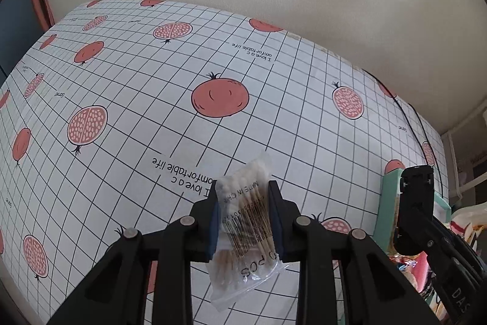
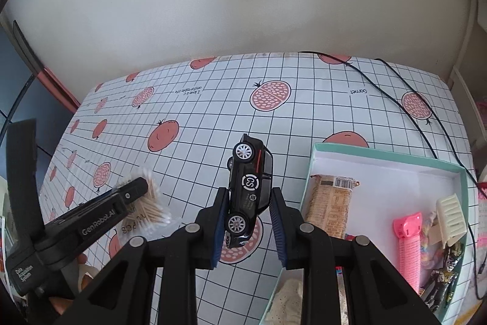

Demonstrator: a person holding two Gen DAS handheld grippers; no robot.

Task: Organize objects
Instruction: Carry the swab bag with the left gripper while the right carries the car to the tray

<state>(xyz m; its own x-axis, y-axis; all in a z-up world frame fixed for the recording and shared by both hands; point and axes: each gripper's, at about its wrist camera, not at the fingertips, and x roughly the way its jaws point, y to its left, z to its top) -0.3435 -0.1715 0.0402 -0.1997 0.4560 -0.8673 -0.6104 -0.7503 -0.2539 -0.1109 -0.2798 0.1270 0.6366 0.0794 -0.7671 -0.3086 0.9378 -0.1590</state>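
A clear bag of cotton swabs (image 1: 243, 221) with a barcode hangs above the pomegranate-print tablecloth (image 1: 152, 75), and my left gripper (image 1: 245, 197) is shut on its middle. The right wrist view shows the same bag (image 2: 152, 209) at the left, sticking out past the left gripper's fingers (image 2: 134, 191). A black toy car (image 2: 249, 188) stands nose down in the air, with my right gripper (image 2: 250, 195) shut on its roof and underside. The car hangs just left of the teal box (image 2: 313, 160).
The teal box holds a wrapped snack bar (image 2: 328, 209), a pink comb (image 2: 408, 245), a cream toy piece (image 2: 450, 215) and a small figure (image 2: 444, 279). A black cable (image 2: 395, 99) runs across the cloth behind the box. A pale wall bounds the table's far side.
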